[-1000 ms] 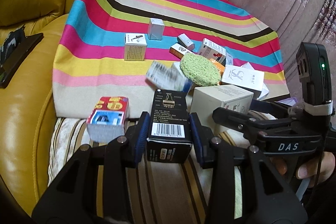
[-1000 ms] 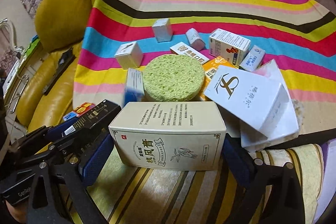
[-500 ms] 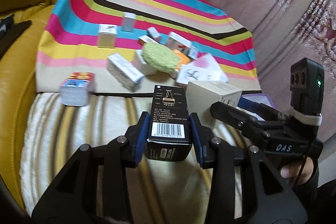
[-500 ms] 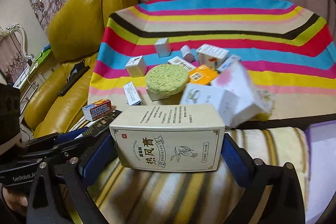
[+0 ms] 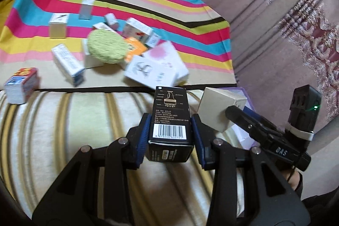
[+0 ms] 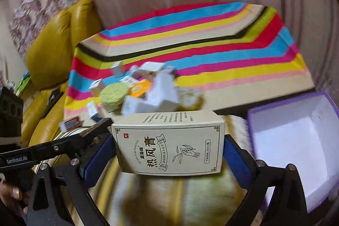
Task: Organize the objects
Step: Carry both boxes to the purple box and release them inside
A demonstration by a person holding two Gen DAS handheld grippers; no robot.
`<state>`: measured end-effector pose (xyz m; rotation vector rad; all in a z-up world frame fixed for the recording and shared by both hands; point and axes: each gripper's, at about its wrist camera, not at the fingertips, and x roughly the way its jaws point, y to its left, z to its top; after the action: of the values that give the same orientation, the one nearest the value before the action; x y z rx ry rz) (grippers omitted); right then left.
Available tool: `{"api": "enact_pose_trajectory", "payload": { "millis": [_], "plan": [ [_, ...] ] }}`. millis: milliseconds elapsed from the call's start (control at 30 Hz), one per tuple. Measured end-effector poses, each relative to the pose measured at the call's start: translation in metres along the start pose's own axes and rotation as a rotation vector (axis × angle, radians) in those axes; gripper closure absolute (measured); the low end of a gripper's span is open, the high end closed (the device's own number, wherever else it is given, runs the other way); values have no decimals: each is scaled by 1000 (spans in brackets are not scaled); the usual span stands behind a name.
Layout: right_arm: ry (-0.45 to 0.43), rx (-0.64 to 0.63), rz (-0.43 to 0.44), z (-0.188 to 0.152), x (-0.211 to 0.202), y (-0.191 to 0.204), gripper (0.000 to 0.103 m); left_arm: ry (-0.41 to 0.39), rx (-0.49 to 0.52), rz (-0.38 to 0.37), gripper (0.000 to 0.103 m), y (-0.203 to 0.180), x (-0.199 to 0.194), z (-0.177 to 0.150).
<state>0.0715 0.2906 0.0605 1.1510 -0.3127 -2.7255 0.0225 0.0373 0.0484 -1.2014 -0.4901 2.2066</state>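
At the right edge of my right wrist view sits an open purple box (image 6: 296, 141) with a plain white inside, and I can see nothing lying in the part of it that shows; in my left wrist view only a purple corner (image 5: 239, 91) of it peeks out behind the beige carton. My left gripper (image 5: 170, 133) points downward over the striped cream cushion (image 5: 74, 130), its blue pads pinching a black carton (image 5: 170, 120) with a white barcode label facing up, held at lower centre of the frame. My right gripper (image 6: 169, 149) is tilted down too and clamps a wider beige carton (image 6: 169, 143) printed with Chinese characters and a leaf drawing, gripped across its short ends at centre frame, just left of the purple box. In the left wrist view that same right gripper (image 5: 216, 118) reaches in from the right, with a bit of the person's hand (image 5: 295, 180) on its handle. Further up, on the rainbow-striped cloth (image 5: 190, 20), a loose heap of small cardboard boxes (image 5: 154, 69) surrounds a round, rough green sponge (image 5: 107, 49), which leans on one of them, and a red and blue box (image 5: 21, 85) stands apart at the left edge. A yellow leather armchair (image 6: 55, 46) fills the left of the right wrist view, which is blurred
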Motion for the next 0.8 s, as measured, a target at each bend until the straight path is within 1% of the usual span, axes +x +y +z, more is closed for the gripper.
{"api": "enact_pose_trajectory", "payload": {
  "millis": [133,300,367,500,600,700,800],
  "plan": [
    [-14,75,-46,-1,-10,-35,3,31,28,-50,60,-24,18,4],
    [-37,197,-154,-3,-27,-91,3,78,59,-122,60,-60,52,13],
    [-33,240,-207,-6,-31,-113,3,112,74,-147,60,-78,73,16],
    [-19,310,-258,-16,-36,-147,3,176,87,-181,60,-107,107,17],
    [-2,354,-296,-24,-37,-164,3,203,106,-191,60,-126,123,17],
    [29,405,-304,-32,-34,-179,3,232,118,-186,60,-139,139,14],
    [23,414,-315,-38,-36,-185,2,262,117,-173,60,-145,155,9]
  ]
}}
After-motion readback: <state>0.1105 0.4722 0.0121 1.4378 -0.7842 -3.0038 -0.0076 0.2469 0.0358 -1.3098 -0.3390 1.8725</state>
